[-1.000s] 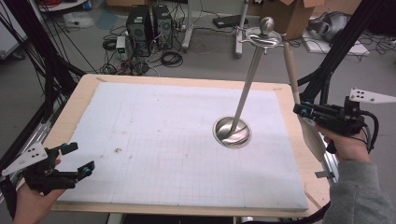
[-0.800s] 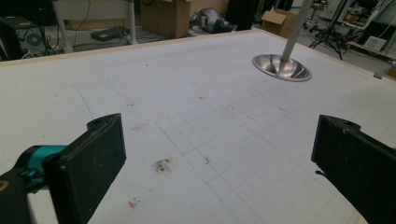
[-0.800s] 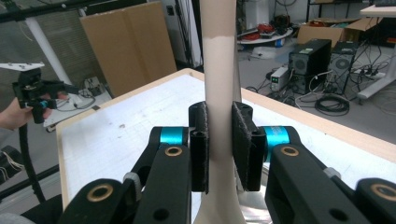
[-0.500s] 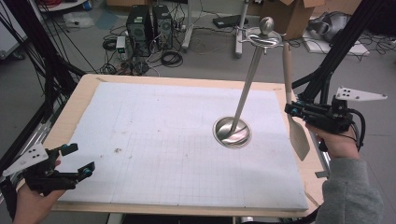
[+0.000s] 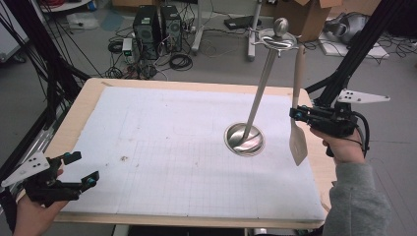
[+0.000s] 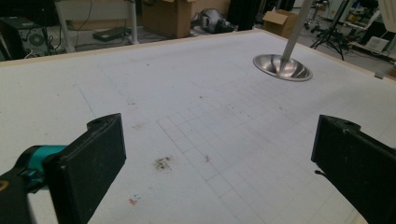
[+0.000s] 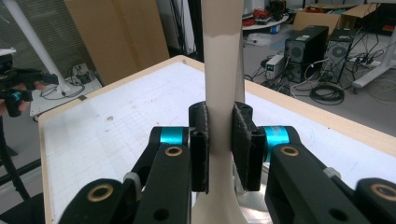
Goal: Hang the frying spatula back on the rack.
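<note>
Standing near the far right of the table [image 5: 88,105], the utensil stand [image 5: 266,66] leans over its round base. Just right of that stand, your right gripper [image 5: 298,114] clamps the upright spatula [image 5: 298,142]; well left, your left gripper [image 5: 81,169] gapes, grasping nothing.

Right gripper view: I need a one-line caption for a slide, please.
Right gripper clamps an upright pale spatula above the white gridded table.
</note>
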Available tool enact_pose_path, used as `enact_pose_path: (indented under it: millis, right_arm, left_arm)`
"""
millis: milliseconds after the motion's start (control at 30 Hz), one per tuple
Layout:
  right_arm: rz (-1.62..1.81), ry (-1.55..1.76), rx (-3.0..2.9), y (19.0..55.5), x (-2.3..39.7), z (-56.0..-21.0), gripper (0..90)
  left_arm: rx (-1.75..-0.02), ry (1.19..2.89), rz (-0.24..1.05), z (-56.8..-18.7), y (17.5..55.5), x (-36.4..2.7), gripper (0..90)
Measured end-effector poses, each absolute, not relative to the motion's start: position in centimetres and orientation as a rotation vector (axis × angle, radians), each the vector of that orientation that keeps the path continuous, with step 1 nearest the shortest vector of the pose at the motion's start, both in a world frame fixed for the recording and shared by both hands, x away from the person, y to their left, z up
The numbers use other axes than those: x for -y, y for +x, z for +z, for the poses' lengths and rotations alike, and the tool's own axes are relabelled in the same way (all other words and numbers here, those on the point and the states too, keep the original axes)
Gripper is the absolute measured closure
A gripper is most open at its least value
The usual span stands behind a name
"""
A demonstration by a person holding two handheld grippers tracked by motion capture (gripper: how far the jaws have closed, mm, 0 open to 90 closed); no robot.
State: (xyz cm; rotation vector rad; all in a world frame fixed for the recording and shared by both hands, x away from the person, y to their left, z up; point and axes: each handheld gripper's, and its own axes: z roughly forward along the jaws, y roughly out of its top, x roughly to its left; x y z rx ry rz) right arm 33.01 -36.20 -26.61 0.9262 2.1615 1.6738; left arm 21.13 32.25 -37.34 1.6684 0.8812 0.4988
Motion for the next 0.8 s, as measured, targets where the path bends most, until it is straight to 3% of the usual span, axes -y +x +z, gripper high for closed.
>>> enact_pose_path:
  millis: [800]
  right_arm:
    - [1.638,0.942,-2.148,34.4,33.9,-27.1,78.3]
  left_arm:
    - [-0.885,1.670,0.501,-37.3,20.9,-32.4,3.5]
